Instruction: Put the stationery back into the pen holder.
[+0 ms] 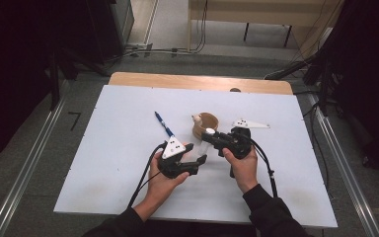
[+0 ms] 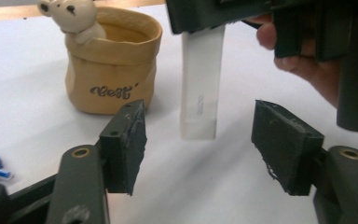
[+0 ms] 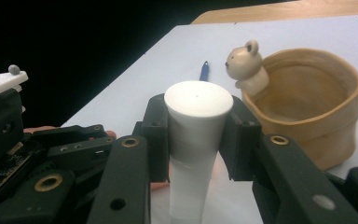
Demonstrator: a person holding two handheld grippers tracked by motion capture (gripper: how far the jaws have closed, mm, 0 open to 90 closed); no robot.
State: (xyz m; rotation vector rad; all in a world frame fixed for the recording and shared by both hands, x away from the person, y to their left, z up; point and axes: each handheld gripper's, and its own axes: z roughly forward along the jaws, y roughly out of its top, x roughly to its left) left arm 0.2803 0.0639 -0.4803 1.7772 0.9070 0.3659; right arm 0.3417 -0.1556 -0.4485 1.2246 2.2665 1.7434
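- Your right gripper (image 3: 198, 140) clamps one white tube (image 3: 196, 140), capped, upright above the table.
- Your left gripper (image 2: 200, 144) has its jaws apart, the tube's flat lower end beyond them, untouched.
- One white-covered table (image 1: 118, 163), dark room around.
- One tan bear pot (image 1: 206, 124), one blue pen (image 1: 164, 124).

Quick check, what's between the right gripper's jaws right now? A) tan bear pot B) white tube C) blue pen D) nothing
B: in the right gripper view the right gripper has both pads pressed on the white tube, held upright beside the tan bear pot.
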